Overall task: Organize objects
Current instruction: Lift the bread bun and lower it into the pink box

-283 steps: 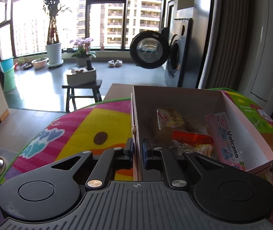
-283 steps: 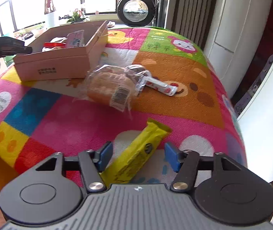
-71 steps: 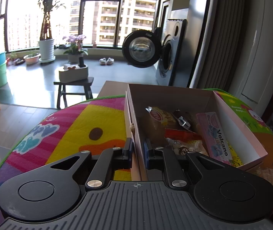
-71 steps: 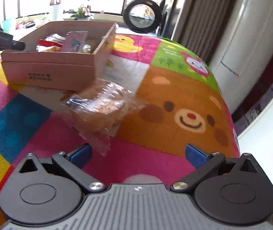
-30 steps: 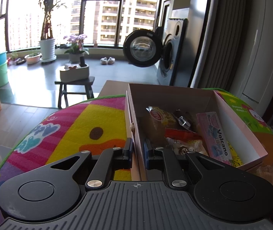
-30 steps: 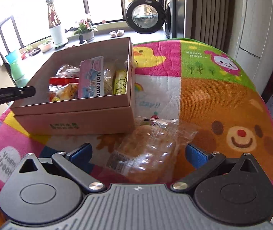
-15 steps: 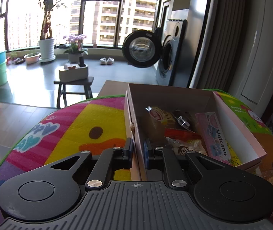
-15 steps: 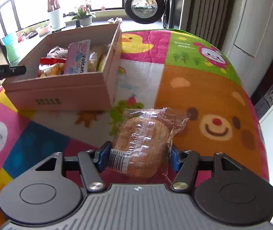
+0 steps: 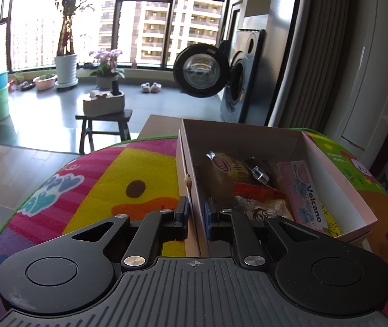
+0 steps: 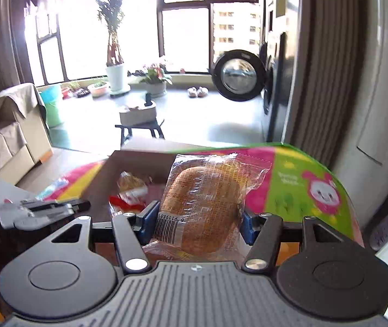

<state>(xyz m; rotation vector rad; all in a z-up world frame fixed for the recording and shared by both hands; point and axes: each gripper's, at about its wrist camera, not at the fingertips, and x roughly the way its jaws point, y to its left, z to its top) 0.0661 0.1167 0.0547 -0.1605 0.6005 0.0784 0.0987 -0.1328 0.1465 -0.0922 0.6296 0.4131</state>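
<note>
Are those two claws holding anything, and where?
Right gripper squeezes the wrapped bun across its sides. Left gripper pinches the cardboard box wall.

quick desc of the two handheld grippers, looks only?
Both alike. The left gripper and the right gripper each have a dark grey ribbed body with a small crosshair mark at its front edge, two rounded black lobes with round recesses, black linkage arms on silver pivot pins, and blue pads on the fingertips. No cables or sleeves show.
</note>
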